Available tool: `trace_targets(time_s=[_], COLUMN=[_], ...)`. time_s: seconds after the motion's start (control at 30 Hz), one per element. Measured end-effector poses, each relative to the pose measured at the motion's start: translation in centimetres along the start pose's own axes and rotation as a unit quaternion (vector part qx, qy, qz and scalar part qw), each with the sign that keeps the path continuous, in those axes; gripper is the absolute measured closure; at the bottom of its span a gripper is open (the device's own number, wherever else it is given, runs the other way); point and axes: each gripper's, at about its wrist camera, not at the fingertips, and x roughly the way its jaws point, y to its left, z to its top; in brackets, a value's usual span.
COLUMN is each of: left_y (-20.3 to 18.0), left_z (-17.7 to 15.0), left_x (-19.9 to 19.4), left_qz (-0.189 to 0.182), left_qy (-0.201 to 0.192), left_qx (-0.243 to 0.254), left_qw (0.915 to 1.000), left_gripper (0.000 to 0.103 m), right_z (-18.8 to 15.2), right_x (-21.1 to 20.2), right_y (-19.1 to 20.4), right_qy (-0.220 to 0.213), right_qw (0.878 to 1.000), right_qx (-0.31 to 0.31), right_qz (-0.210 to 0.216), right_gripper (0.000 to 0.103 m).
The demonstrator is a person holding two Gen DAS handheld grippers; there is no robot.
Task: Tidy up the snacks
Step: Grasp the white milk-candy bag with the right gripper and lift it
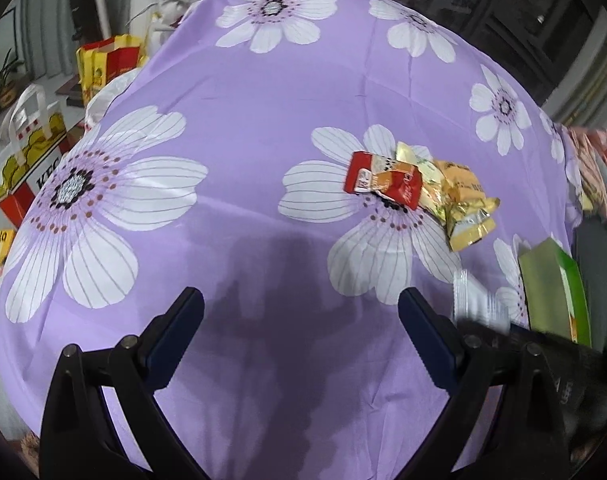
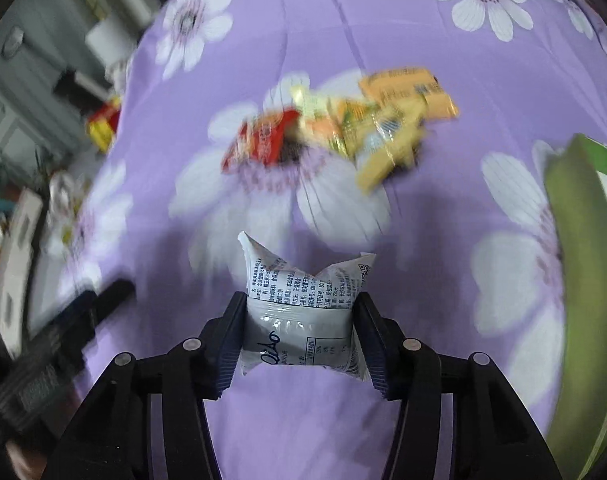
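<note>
One snack packet is in hand; the rest are not yet sorted. The right gripper is clamped on a white packet, its pads pressing in both sides so that the wrapper bulges between them. The packet is held above the purple flowered cloth that covers the desk.

Several packets lie in a loose heap on a white flower print near the middle of the cloth: red ones on the left of the heap, yellow and gold ones on the right, overlapping one another. In the right wrist view the heap is blurred, so an exact count cannot be given.

A green box stands at the right edge of the cloth, near the held packet. Judged from the task, it is the likely container, but its inside is not visible, so whether any snack is already stored there cannot be told.

The left gripper hangs over bare cloth with its jaws wide apart and nothing between them.

Assessment: the task is at an early to middle stage. Remaining work is to place the held packet and clear the heap.
</note>
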Motion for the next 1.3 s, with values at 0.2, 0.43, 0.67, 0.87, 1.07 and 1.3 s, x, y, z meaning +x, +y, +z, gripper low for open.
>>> trace_targets(time_s=[0.2,0.43,0.67,0.87,1.07,1.3], left_y=[-1.2,-2.3,-3.7,-6.5,-8.0,-9.1], left_z=[-0.6,-1.1,-1.7,-3.3,-4.8,-5.8], left_x=[0.2,-0.1,-0.1,1.0,1.8,4.1], left_qz=[0.009,-0.025,-0.130,-0.177,-0.181,-0.187], left_qy=[0.000,-0.002,0.023,0.066,0.082,0.114], left_qx=[0.022,0.035,0.034,0.061,0.088,0.087], left_qw=[0.9997,0.9991,0.9907,0.9801,0.9761,0.9719], left_gripper=[0.005,0.005,0.005,0.010,0.016,0.035], right_z=[-2.2,-2.4,-2.5,-2.6,-2.9,-2.9], right_x=[0.4,-2.1,-3.9,-2.8,-1.3,1.1], right_y=[-0.7,-2.4,-5.8,-6.6,-7.0,-5.8], right_qy=[0.021,-0.028,-0.063,-0.050,-0.034,-0.002], right_qw=[1.000,0.998,0.994,0.987,0.981,0.978], right_qx=[0.002,0.021,0.082,0.122,0.145,0.142], right_qz=[0.014,0.050,0.045,0.089,0.126,0.151], right_gripper=[0.046,0.023,0.022,0.022,0.022,0.022])
